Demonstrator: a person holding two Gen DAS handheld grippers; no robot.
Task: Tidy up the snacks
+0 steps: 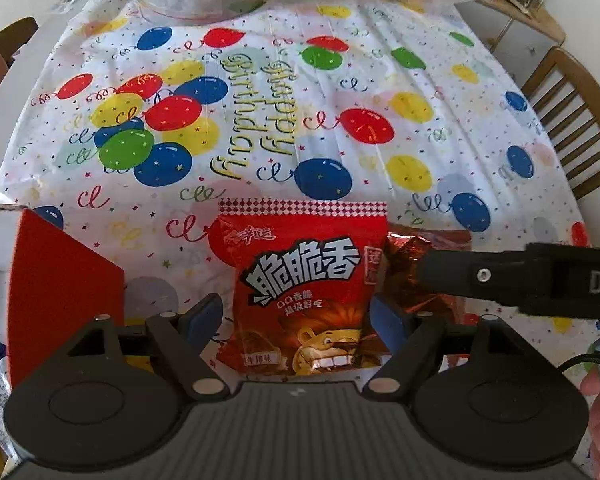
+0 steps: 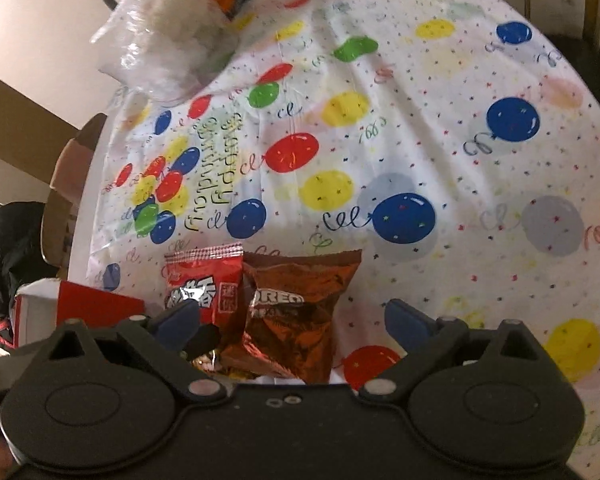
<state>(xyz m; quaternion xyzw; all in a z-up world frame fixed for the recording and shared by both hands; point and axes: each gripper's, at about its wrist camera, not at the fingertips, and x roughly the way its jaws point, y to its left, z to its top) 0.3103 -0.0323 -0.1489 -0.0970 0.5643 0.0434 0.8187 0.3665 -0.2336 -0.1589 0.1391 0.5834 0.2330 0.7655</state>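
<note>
We see a table covered by a white plastic balloon-printed "Happy Birthday" tablecloth (image 1: 380, 92). On it lie a red lion-printed snack packet (image 1: 304, 280), touching a brown foil Oreo packet (image 2: 296, 316), beside a red box (image 1: 60, 292); crumpled clear plastic bags (image 2: 160, 48) sit far off.

Both wrist fisheyes look steeply down, close over the table; both share the red snack bag (image 1: 300, 292) (image 2: 204, 284) and Oreo packet (image 1: 424, 268) (image 2: 292, 312).
</note>
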